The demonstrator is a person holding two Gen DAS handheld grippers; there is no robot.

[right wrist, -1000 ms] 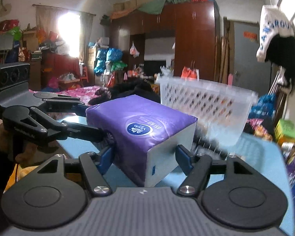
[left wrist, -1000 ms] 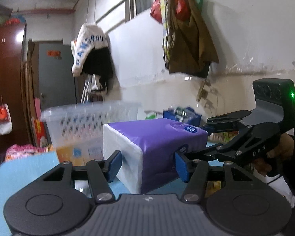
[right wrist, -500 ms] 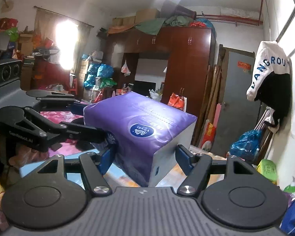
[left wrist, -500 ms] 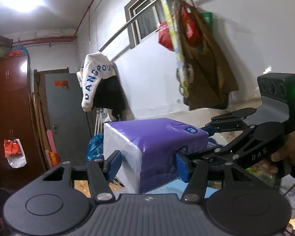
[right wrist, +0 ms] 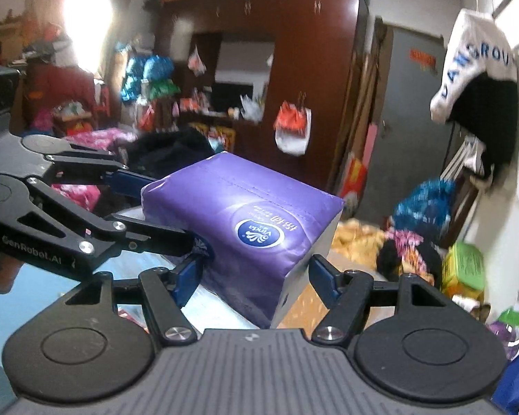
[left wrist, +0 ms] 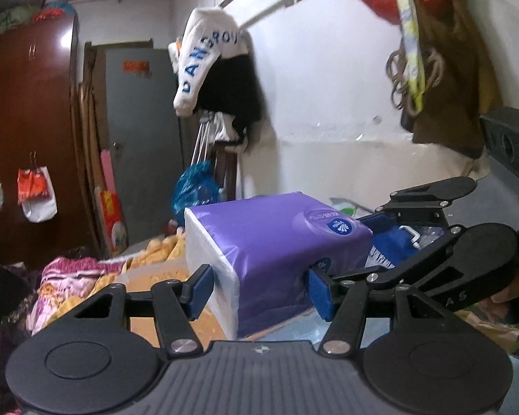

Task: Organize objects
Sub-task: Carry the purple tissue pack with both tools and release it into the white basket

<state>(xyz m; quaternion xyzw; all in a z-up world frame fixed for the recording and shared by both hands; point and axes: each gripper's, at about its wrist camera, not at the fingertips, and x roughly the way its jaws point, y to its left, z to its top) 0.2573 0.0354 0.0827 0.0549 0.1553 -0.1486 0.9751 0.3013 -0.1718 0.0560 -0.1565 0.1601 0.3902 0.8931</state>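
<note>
Purple plastic-wrapped tissue pack up in the air, held by 2 grippers at once. Left gripper closed partway on the near corner, blue pads pressing both sides. Right gripper closed the same way on its own corner, blue pads squeezing the soft wrap. Long side of the pack running across between the 2 grippers, white end toward the left one. Both about as near, meeting at an angle. Nothing touching the pack from below. No basket or box seen close by. Likely next: carry it level to its spot, both moving together so no corner slips out.
</note>
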